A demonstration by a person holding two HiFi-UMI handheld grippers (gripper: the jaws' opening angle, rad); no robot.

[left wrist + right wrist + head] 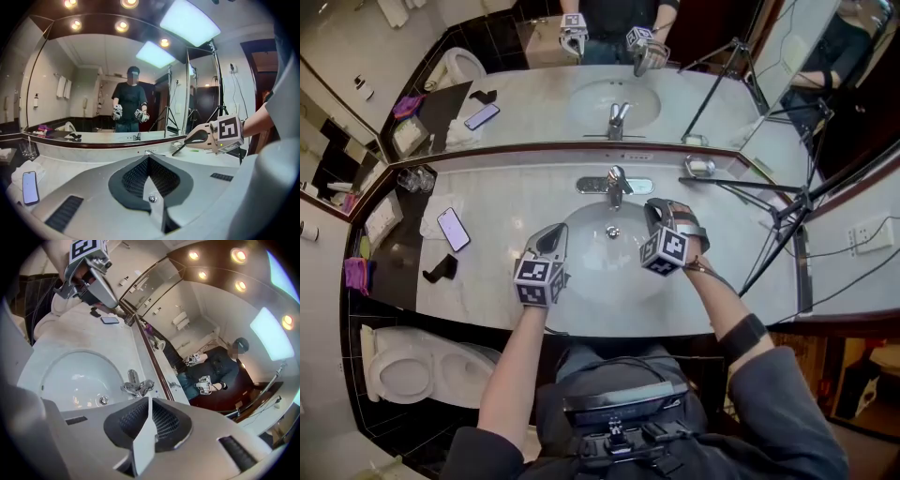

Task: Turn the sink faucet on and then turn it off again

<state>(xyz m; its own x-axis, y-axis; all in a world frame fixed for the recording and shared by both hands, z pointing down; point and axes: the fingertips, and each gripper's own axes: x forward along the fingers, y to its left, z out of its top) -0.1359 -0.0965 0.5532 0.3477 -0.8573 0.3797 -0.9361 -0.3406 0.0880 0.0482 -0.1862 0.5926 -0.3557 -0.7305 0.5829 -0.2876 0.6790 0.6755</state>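
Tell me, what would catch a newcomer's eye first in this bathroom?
Two hand-held tools, the left gripper and the right gripper, hang over the white sink, both shut and empty. Behind the sink stands the chrome faucet, and the big mirror above repeats the whole scene. A phone lies on the counter at the left.

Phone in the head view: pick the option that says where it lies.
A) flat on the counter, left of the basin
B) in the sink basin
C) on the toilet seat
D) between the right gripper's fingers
A: the phone lies flat on the pale counter, left of the basin, with nothing gripping it.
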